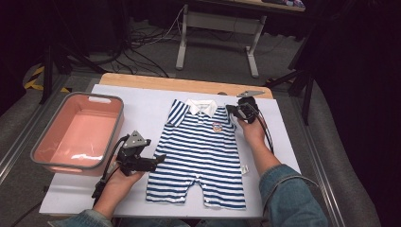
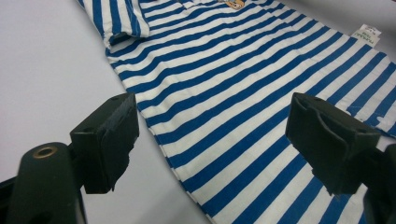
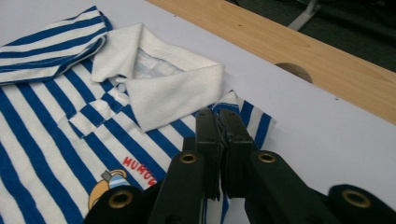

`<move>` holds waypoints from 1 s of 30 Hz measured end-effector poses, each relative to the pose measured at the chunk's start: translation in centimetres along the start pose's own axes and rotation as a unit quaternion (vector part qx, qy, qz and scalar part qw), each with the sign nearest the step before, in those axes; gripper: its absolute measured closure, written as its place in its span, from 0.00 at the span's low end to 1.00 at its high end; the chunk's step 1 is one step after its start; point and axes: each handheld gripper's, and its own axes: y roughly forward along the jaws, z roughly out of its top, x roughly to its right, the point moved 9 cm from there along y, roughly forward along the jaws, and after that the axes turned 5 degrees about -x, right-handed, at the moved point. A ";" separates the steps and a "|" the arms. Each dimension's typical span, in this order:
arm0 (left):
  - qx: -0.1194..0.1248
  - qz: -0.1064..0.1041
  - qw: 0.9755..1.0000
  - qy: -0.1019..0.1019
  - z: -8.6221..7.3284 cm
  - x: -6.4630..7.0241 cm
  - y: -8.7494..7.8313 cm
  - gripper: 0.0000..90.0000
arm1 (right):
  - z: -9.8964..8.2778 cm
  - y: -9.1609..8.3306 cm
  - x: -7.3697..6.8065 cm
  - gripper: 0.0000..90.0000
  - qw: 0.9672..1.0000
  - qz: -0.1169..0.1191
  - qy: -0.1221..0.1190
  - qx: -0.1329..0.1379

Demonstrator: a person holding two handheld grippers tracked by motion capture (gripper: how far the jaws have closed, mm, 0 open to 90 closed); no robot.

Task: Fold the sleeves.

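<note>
Striped romper [image 1: 201,151] lies flat on the white surface [image 1: 293,142]; keep the right tool [image 1: 235,110] clamped on its sleeve, and close the open left tool [image 1: 160,159] on the side hem before folding.

The right gripper [image 3: 219,122] at lower centre has its jaws pressed together on the striped romper [image 3: 56,121]. Its white collar [image 3: 159,79] lies mid-frame, with the wooden table edge [image 3: 299,42] upper right.

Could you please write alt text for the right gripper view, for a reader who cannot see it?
The right hand-held gripper, jaws shut, sits at the shoulder of a blue-and-white striped romper lying flat on a white sheet; whether cloth is pinched is unclear. The romper's white collar lies just beyond the jaws, and the wooden table edge runs behind.
</note>
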 end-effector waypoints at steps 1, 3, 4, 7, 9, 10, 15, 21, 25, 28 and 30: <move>-0.003 0.000 1.000 -0.001 -0.2 0.1 0.0 0.20 | 0.0 0.2 -0.2 0.97 1.000 0.008 0.002 0.002; -0.003 -0.002 1.000 -0.006 -0.4 0.1 0.1 0.20 | 0.0 0.5 -0.7 0.97 1.000 0.024 0.009 0.007; -0.003 -0.002 1.000 -0.006 -0.4 0.1 0.1 0.20 | 0.0 0.7 -0.9 0.97 1.000 0.027 0.008 0.008; -0.007 -0.003 1.000 -0.006 -0.6 0.1 0.4 0.20 | 0.2 1.1 -1.6 0.96 0.999 0.033 -0.006 0.014; -0.009 -0.005 1.000 -0.002 -0.6 0.2 0.5 0.20 | 0.2 1.4 -2.0 0.88 0.999 0.041 -0.013 0.015; -0.009 -0.005 1.000 -0.002 -0.6 0.2 0.5 0.20 | 0.2 1.4 -2.0 0.81 0.999 0.039 -0.014 0.018; -0.009 -0.007 1.000 -0.001 -0.4 0.2 0.7 0.20 | 0.0 -0.2 -0.7 0.77 0.999 0.034 0.000 0.024; -0.007 -0.012 1.000 0.001 0.0 0.2 1.1 0.20 | -2.5 -1.7 1.5 0.89 1.000 0.005 0.020 -0.007; -0.010 -0.015 1.000 0.004 0.1 0.4 1.4 0.20 | -4.2 -1.4 1.8 0.91 0.999 -0.008 0.009 -0.041; -0.012 -0.016 1.000 0.008 0.1 0.4 1.7 0.20 | -5.1 -1.0 1.5 0.87 0.999 0.006 0.014 -0.052; -0.012 -0.018 1.000 0.008 0.1 0.5 1.7 0.20 | -5.5 -0.6 0.7 0.79 0.998 0.017 0.007 -0.061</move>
